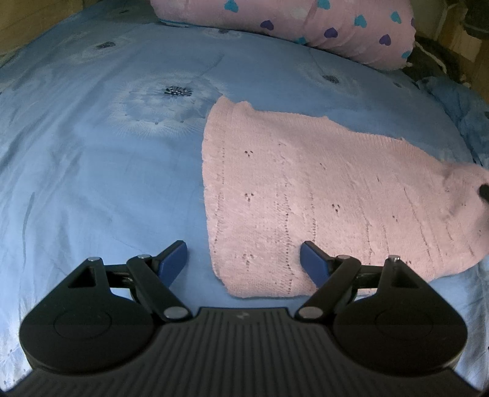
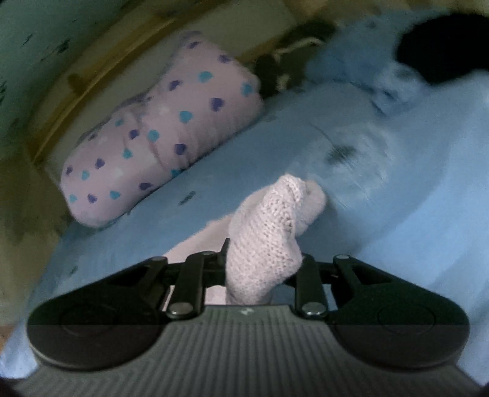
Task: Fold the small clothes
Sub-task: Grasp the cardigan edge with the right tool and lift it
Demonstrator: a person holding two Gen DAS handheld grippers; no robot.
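A pink knitted garment [image 1: 305,198] lies mostly flat on a bed covered by a light blue sheet [image 1: 91,168] printed with pale dandelion heads. Its left and near edges rest on the sheet, while its far right corner is gathered into a bunch and raised off the bed.

The left tongs [image 1: 243,262] hover low over the garment's near edge with their blue-padded fingers [image 1: 172,259] spread wide apart; one finger stands over bare sheet just left of the knit, the other over the knit itself. Nothing is gripped between them.

The right tongs [image 2: 262,259] are drawn close together and clamped on the bunched corner of the garment, which bulges up between the fingers in a fold of loose stitches and hides the pads. In the left wrist view only a dark tip of these tongs shows at the frame's right edge, against the lifted corner. The right wrist view is blurred and tilted.

A pink pillow [image 1: 290,24] with blue and purple hearts lies along the far side of the bed, well apart from the garment. Beyond its right end sit rumpled blue bedding [image 2: 360,55] and a dark shape too blurred to identify.
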